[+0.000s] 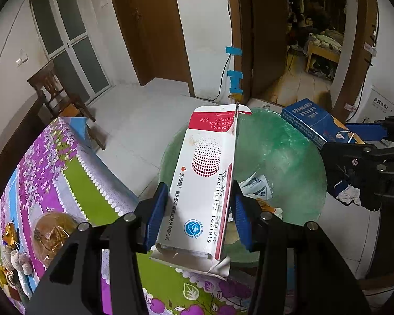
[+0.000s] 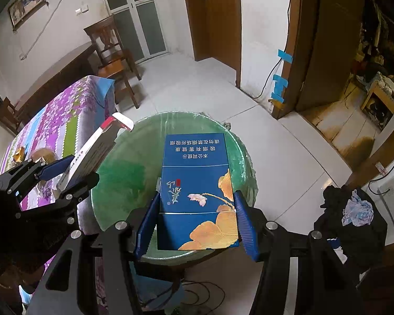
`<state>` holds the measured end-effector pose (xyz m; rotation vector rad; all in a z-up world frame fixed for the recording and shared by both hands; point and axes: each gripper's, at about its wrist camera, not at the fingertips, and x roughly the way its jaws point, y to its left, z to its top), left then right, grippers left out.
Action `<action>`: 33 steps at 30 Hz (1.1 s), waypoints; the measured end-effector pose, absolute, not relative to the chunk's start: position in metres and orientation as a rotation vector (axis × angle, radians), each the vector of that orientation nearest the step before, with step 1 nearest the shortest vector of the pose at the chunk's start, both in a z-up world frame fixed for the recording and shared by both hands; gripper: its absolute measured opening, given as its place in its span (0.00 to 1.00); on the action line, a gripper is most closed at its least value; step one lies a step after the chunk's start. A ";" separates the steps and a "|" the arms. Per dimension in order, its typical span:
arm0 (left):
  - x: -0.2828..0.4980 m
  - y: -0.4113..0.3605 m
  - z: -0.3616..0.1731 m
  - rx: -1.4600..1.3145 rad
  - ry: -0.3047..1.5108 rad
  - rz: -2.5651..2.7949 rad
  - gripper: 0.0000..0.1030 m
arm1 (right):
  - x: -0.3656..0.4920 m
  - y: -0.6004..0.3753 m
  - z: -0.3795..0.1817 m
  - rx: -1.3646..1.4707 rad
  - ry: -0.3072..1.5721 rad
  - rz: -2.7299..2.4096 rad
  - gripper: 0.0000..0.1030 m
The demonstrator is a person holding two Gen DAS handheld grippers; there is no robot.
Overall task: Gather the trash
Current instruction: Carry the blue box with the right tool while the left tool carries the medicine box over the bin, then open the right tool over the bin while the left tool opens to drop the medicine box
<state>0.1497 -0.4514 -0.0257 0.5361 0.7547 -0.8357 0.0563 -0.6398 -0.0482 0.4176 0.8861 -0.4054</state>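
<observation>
The white tablet box [image 1: 205,183] hides the middle of the green-lined bin [image 1: 275,144] in the left wrist view, so only a few crumpled papers [image 1: 257,186] show at the bottom. In the right wrist view the blue cigarette box [image 2: 197,191] covers the bin's floor entirely. The small print on the tablet box is too fine to read. The flowered tablecloth [image 1: 52,162] runs off the frame's left and lower edges. The room beyond the open doorway [image 1: 317,39] is dim, its contents indistinct.
</observation>
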 end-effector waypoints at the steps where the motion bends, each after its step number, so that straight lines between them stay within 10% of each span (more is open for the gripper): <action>1: 0.150 -0.452 -0.026 0.537 0.754 -0.837 0.45 | 0.055 -0.640 -0.048 0.416 0.884 -0.406 0.56; 10: 0.154 -0.455 -0.025 0.527 0.752 -0.835 0.48 | 0.067 -0.642 -0.046 0.402 0.873 -0.411 0.56; 14: 0.160 -0.455 -0.022 0.485 0.757 -0.841 0.76 | 0.074 -0.645 -0.050 0.389 0.865 -0.416 0.67; 33: 0.143 -0.398 -0.029 0.446 0.712 -0.803 0.80 | 0.051 -0.641 -0.073 0.455 0.824 -0.409 0.67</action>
